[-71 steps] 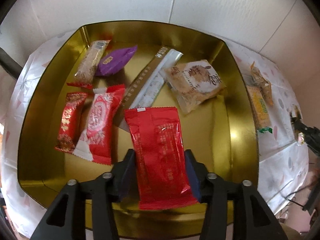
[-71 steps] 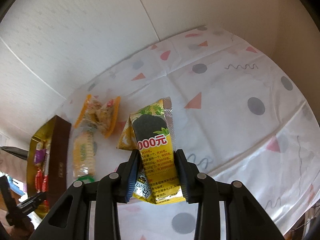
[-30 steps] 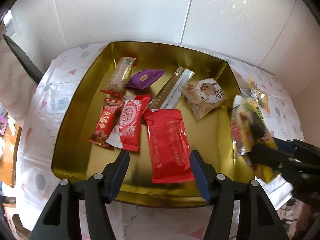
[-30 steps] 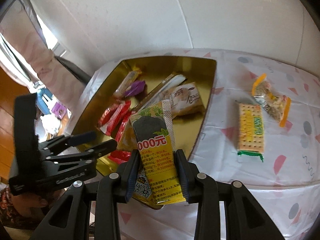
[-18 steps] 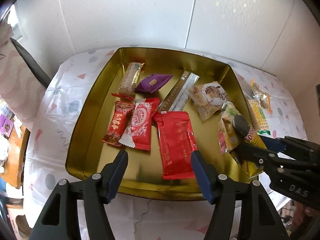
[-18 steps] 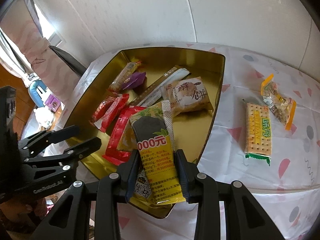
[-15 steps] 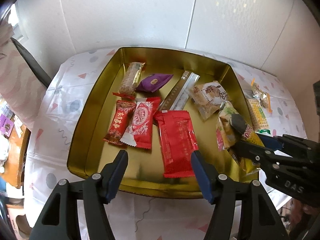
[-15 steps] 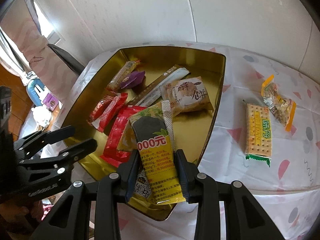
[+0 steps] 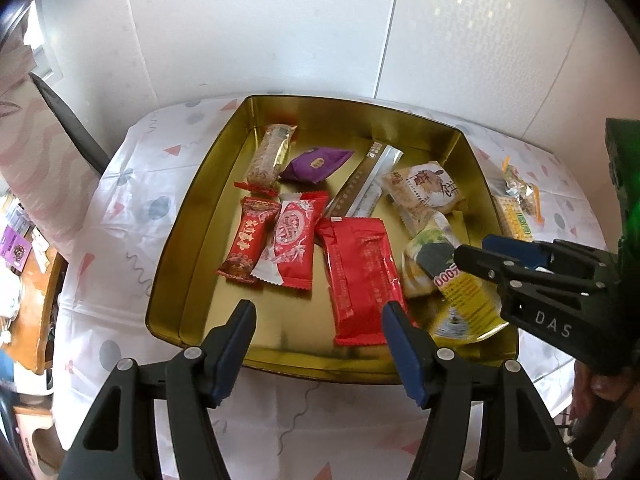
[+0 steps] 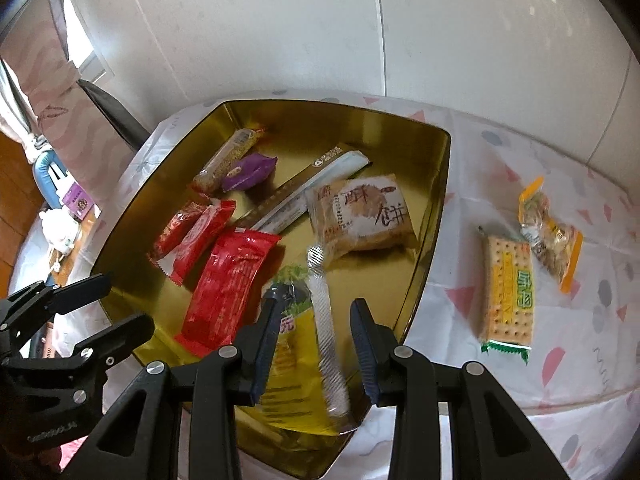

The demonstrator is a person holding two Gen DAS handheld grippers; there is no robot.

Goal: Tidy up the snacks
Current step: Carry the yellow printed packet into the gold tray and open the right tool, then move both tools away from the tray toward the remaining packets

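A gold tin [image 9: 352, 102] [image 10: 332, 108] on the patterned tablecloth holds several snacks, among them a large red packet [image 9: 360, 276] [image 10: 228, 280] and a beige pastry pack [image 9: 424, 192] [image 10: 360, 216]. My right gripper [image 10: 314, 316] [image 9: 472, 248] reaches over the tin's near right corner, shut on a yellow snack packet [image 10: 296, 336] [image 9: 460, 292]. The packet is blurred and tilted, its far end low in the tin beside the red packet. My left gripper [image 9: 318, 312] [image 10: 128, 302] hangs open above the tin's near edge with nothing between its fingers.
On the cloth to the right of the tin lie a yellow cracker pack [image 10: 508, 292] [image 9: 516, 220] and an orange-edged mixed snack bag [image 10: 548, 232] [image 9: 520, 188]. White walls stand close behind. A dark chair back [image 9: 68, 120] leans at the table's left.
My left gripper let go of the red packet in the tin and drew back, open. My right gripper carried the yellow packet from the cloth into the tin's near right corner, where it now tilts lower.
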